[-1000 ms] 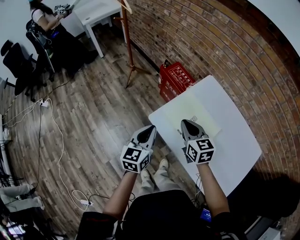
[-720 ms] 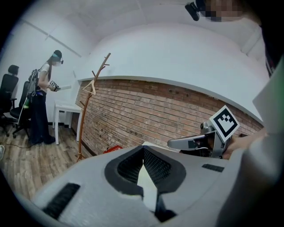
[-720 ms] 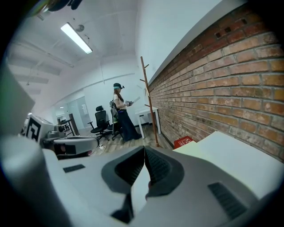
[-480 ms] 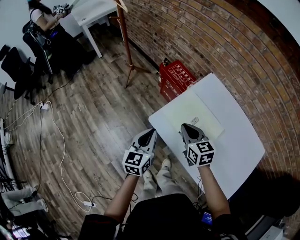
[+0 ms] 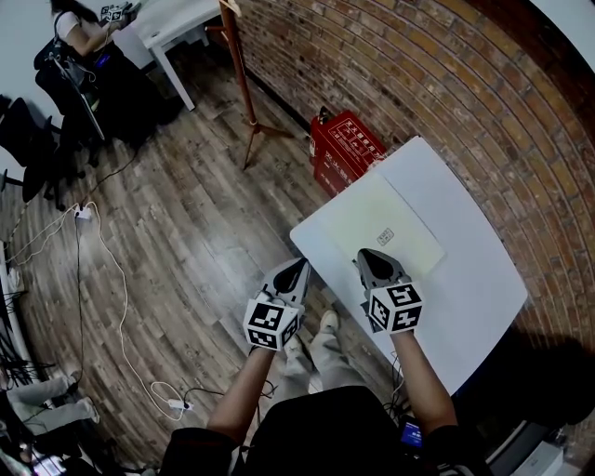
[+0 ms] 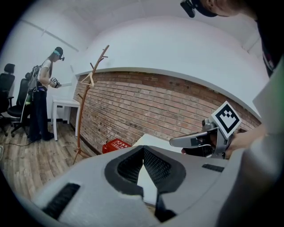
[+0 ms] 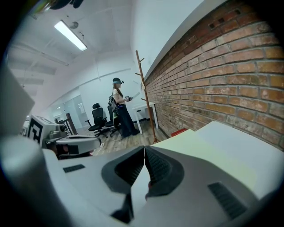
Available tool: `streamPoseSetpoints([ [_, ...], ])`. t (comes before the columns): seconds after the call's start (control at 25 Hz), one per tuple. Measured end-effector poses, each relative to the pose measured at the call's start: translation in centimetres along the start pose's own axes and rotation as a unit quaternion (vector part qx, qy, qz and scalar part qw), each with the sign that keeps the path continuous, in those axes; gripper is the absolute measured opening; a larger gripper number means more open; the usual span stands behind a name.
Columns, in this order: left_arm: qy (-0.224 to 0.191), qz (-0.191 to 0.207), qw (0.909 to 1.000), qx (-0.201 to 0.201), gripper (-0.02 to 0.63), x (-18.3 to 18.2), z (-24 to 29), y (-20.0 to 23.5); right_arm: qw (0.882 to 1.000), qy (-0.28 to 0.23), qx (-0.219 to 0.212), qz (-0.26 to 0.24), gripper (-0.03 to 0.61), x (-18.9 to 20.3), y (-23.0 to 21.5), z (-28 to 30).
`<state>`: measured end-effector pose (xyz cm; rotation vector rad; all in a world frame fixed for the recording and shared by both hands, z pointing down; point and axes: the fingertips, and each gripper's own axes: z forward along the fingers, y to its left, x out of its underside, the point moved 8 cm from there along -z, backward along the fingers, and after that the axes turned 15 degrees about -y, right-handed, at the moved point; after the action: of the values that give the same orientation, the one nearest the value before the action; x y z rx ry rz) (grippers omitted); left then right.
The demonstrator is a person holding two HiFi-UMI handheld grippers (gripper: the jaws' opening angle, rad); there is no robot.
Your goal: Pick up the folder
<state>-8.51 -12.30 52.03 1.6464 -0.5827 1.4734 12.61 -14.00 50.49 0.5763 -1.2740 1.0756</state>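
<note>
Brick wall (image 5: 446, 84) fills the upper right of the head view, with plank flooring (image 5: 186, 223) to its left and a white worktop (image 5: 474, 279) against the bricks, right of centre. On that worktop lies the folder (image 5: 381, 223), pale cream, flat and closed, with a small label near its middle, on the worktop's upper-left part. The right claw (image 5: 365, 254) hangs over the worktop's near edge with its tips at the folder's lower edge; whether it touches I cannot tell. Its jaws are clenched with nothing between them. The left claw (image 5: 299, 264) is over the floor just left of the worktop's corner, likewise clenched and empty. A red crate (image 5: 346, 149) sits on the floor just above the worktop, with a wooden coat stand (image 5: 244, 84) beyond it. Another person (image 5: 79, 28) is by a white table (image 5: 177, 19) at upper left.
</note>
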Motion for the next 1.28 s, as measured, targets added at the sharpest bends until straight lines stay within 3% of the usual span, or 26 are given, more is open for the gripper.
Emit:
streamPoseSetpoints([
  [0.32, -0.006, -0.012, 0.9995, 0.03, 0.02, 2.0, 1.3, -0.4, 1.0, 0.013, 0.004, 0.003, 0.029, 1.7, -1.3, 0.3],
  [0.92, 0.008, -0.032, 0.9989, 0.034, 0.02, 5.1, 3.3, -1.4, 0.999, 0.03, -0.006, 0.009, 0.029, 3.7, -3.1, 0.3],
  [1.28, 0.02, -0.049, 0.998, 0.034, 0.02, 6.7, 4.1, -2.4, 0.997, 0.076, -0.005, -0.019, 0.031, 4.9, -5.0, 0.4],
])
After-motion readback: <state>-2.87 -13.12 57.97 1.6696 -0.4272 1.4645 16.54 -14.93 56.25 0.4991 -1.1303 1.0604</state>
